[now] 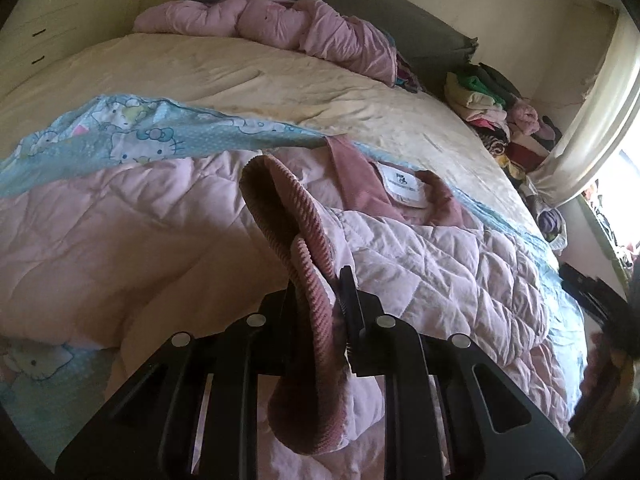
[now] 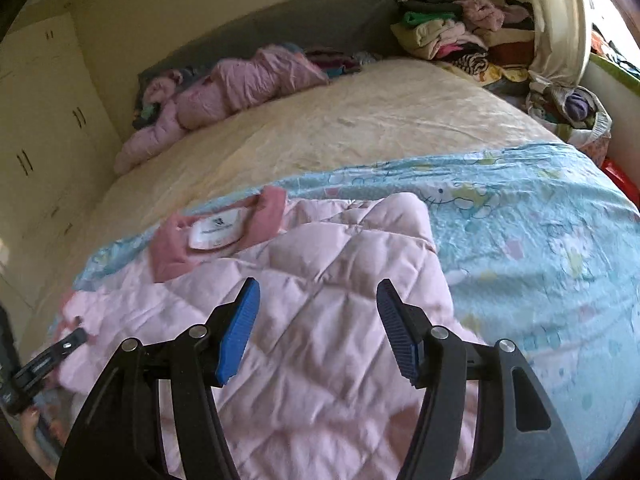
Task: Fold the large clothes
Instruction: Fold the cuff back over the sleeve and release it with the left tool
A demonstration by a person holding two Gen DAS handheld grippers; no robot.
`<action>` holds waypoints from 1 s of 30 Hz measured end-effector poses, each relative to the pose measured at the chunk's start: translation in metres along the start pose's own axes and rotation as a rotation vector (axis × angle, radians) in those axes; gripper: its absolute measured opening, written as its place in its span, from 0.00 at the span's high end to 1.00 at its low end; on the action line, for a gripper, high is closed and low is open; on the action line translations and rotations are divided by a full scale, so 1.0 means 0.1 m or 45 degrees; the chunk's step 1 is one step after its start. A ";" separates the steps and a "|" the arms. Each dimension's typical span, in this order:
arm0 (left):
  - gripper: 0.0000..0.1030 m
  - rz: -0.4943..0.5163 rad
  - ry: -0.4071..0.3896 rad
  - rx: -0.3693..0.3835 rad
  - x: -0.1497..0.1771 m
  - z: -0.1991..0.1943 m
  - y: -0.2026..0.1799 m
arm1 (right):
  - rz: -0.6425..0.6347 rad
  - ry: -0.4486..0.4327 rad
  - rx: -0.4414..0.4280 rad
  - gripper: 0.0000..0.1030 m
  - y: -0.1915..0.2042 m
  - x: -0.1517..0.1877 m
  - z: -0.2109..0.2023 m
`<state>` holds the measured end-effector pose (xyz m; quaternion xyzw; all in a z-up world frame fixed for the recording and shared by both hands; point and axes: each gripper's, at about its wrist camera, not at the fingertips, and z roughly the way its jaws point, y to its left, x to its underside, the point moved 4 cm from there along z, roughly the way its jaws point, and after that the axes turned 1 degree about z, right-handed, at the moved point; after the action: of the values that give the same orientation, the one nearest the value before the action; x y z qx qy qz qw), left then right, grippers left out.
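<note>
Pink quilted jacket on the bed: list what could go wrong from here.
1. The left gripper pinches only the ribbed cuff; the pink quilted jacket is bulky, so the cuff may slip out.
2. The right gripper is open above the jacket, holding nothing, so the body may shift when the sleeve is pulled.

A big bed (image 2: 360, 120) has a grey headboard (image 2: 280, 20). Cream cupboards (image 2: 44, 120) stand beside it, opposite a bright window (image 1: 628, 176).
</note>
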<state>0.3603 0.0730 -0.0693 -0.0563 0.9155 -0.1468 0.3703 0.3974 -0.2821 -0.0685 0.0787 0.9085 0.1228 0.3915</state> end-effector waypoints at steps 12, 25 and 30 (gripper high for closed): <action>0.86 0.041 0.087 -0.059 0.12 0.25 0.00 | -0.039 0.281 0.241 0.39 -0.36 0.10 1.07; 0.42 0.112 0.064 -0.274 0.08 0.10 0.07 | 0.022 0.195 0.081 0.29 -0.28 0.19 0.65; 0.29 0.123 -0.040 -0.229 0.00 -0.23 -0.13 | -0.054 0.136 -0.019 0.23 -0.03 0.36 0.24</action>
<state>0.3444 0.0657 -0.0494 -0.0475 0.9207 -0.0451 0.3847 0.3901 -0.2724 -0.1105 0.0498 0.9287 0.1252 0.3455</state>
